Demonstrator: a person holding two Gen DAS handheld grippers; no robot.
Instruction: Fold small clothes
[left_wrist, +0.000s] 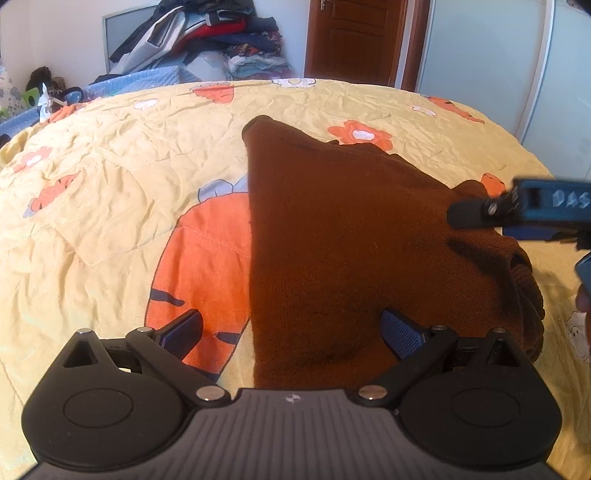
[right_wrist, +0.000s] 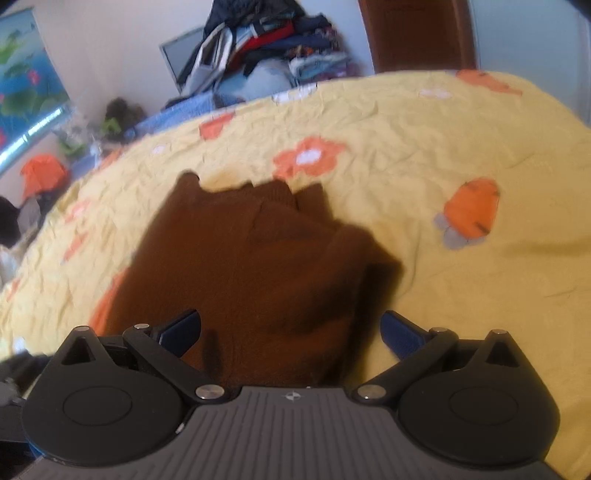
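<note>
Brown sweater (left_wrist: 332, 236) lies on the bed, on a yellow quilt (left_wrist: 110, 192) printed with orange flowers and cartoon figures; left edge straight, far corner pointed, right side bunched into a ribbed roll. Left gripper (left_wrist: 291, 332): fingers (left_wrist: 184, 330) spread wide, one pad over the quilt, the other over the sweater's near edge, holding nothing; contact with the cloth cannot be told. Right gripper (right_wrist: 290, 332): fingers (right_wrist: 400, 334) likewise spread wide, empty, straddling the sweater's near part (right_wrist: 258, 266); this view is blurred. From the left wrist view the right gripper (left_wrist: 517, 210) reaches in from the right, its tip over the sweater's bunched right side. Beyond the bed: a heap of clothes (left_wrist: 207, 33) against the wall, a brown door (left_wrist: 354, 40), pale wardrobe panels (left_wrist: 480, 55).
</note>
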